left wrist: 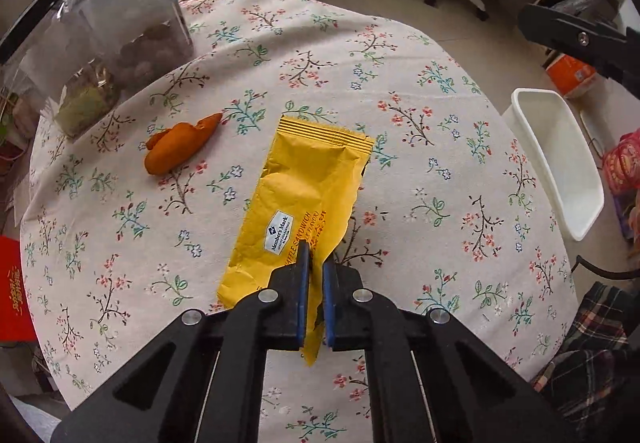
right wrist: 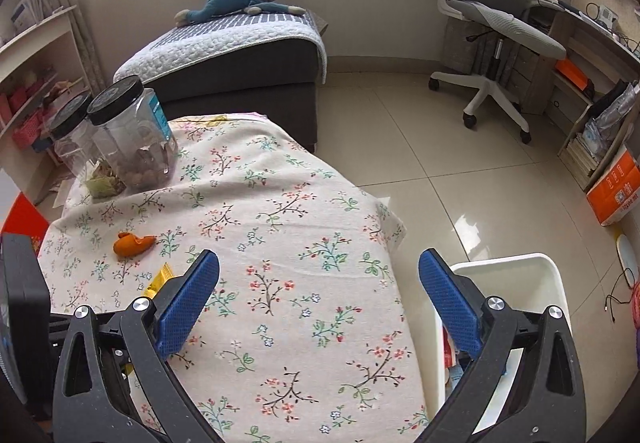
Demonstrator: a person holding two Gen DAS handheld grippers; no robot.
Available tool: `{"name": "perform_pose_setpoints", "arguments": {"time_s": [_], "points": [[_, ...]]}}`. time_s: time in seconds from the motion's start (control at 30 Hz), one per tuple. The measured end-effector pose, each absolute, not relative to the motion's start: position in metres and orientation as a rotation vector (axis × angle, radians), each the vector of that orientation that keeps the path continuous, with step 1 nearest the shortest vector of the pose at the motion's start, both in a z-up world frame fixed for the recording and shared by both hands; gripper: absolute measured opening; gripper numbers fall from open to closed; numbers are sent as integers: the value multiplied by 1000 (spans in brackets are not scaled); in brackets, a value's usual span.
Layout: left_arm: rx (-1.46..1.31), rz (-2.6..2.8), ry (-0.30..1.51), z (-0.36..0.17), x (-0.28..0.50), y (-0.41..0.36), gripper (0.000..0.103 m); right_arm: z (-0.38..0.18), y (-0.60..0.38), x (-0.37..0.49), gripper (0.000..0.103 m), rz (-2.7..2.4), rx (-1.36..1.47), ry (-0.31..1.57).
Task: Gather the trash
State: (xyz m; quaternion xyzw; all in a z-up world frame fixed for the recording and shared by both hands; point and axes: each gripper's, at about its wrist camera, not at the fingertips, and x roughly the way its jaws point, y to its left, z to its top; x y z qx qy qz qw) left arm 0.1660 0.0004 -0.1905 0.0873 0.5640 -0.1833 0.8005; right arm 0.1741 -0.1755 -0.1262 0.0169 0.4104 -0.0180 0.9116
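Note:
A yellow snack wrapper lies lengthwise on the flowered tablecloth. My left gripper is shut on its near, crumpled end, with the blue pads pinching the foil. An orange peel rests on the cloth to the wrapper's left, apart from it. In the right wrist view my right gripper stands open over the table's right edge with nothing between its fingers. The peel and a corner of the wrapper show at its left. A white bin sits on the floor beside the table, under the right finger.
Two clear jars with black lids stand at the table's far left. Beyond the table are a dark sofa and an office chair. An orange box sits on the tiled floor at the right. The white bin shows beyond the table's right edge.

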Motion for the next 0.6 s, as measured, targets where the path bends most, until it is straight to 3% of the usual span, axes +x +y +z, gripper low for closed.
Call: {"name": "perform_pose_setpoints", "arguments": {"time_s": [0.37, 0.6], "points": [[-88, -164, 1060, -131, 169, 112, 5, -181, -50, 217, 96, 289, -72, 927], [-119, -152, 1065, -133, 175, 130, 5, -204, 4, 233, 96, 394, -203, 929]]}}
